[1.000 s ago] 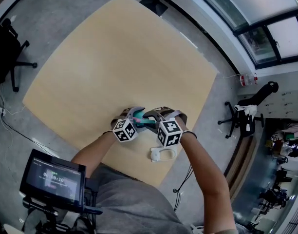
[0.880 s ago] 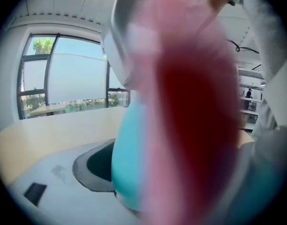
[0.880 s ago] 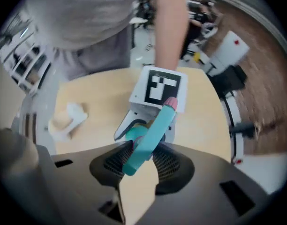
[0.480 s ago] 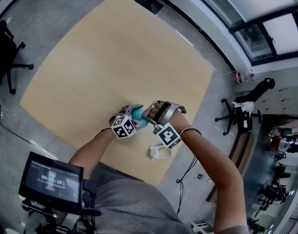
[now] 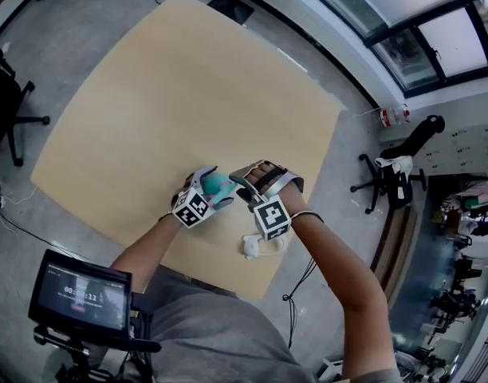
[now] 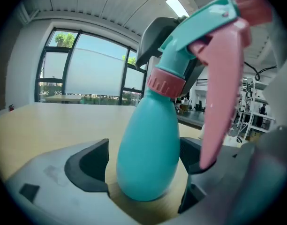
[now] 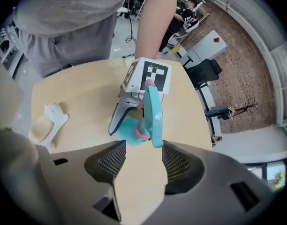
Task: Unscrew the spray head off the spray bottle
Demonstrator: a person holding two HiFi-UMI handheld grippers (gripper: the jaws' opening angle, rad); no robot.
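Inside opening left gripper (image 6: 144,172), seemingly untouched: bottle (image 6: 148,135).

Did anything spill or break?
No, nothing stands out. The spray bottle looks whole, its head is still screwed on, and the table around it looks dry.

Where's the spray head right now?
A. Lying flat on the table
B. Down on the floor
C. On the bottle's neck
C: in the left gripper view the spray head sits on top of the bottle, joined to it at the pink collar.
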